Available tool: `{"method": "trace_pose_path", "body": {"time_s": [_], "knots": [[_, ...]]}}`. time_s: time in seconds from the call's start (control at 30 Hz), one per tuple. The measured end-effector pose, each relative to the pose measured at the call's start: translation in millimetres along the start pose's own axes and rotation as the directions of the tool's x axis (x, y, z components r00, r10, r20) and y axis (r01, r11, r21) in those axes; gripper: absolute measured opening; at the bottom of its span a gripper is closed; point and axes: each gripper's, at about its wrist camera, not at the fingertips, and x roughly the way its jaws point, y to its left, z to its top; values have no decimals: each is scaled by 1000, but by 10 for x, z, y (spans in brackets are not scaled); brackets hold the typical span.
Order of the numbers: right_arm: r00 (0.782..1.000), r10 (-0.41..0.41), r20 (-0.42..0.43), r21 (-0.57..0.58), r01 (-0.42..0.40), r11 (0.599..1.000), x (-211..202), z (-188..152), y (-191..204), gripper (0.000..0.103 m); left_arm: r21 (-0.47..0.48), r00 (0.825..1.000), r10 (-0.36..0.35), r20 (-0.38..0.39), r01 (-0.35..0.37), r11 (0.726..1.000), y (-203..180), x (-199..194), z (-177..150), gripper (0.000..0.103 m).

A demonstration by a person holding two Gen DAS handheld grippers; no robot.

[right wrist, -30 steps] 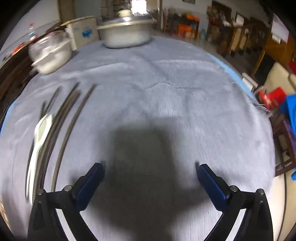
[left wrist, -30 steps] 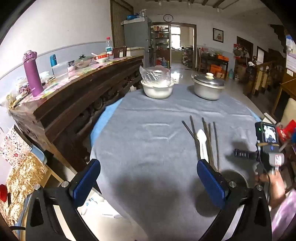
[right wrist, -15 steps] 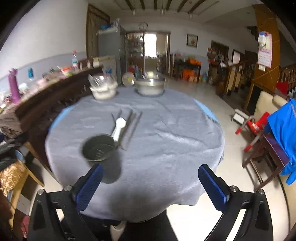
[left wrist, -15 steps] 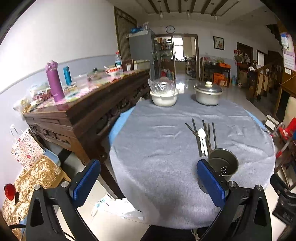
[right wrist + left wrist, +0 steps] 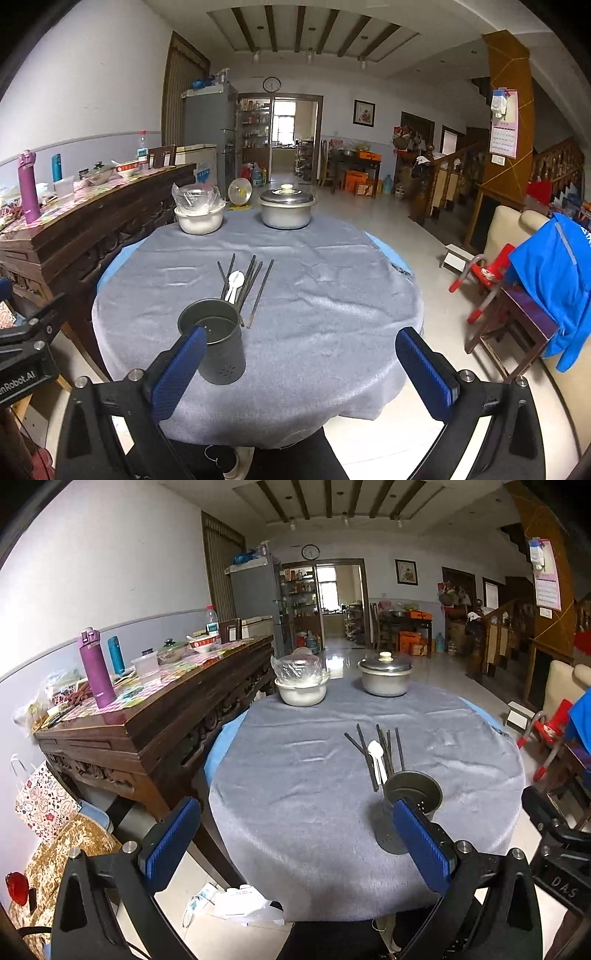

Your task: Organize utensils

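Two open grippers, left and right, face chopsticks

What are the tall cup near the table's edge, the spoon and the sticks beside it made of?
The utensil holder looks like dull grey metal, with small drain holes punched through its wall. The spoon is glossy white, probably ceramic or plastic; the look leaves that open. The chopsticks are dark and thin, maybe wood or dark plastic; no grain is visible.

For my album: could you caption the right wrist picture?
Open right hand-held gripper faces a dark metal utensil cup, black chopsticks and white spoon on grey cloth.
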Motion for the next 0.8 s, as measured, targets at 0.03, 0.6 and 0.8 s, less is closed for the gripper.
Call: {"method": "trace_pose_path", "body": {"time_s": [0.03, 0.6, 0.8], "knots": [[1000, -7, 3, -6, 7, 1000, 1, -7, 12, 103, -2, 1000, 3, 6, -3, 1000, 7, -11, 6, 103], [992, -30, 122, -29, 34, 999, -187, -9, 33, 103, -1, 998, 23, 66, -23, 1000, -17, -122, 32, 103], [992, -23, 125, -16, 26, 1000, -199, -5, 23, 103, -11, 998, 13, 64, -12, 1000, 0, -126, 37, 103]]}}
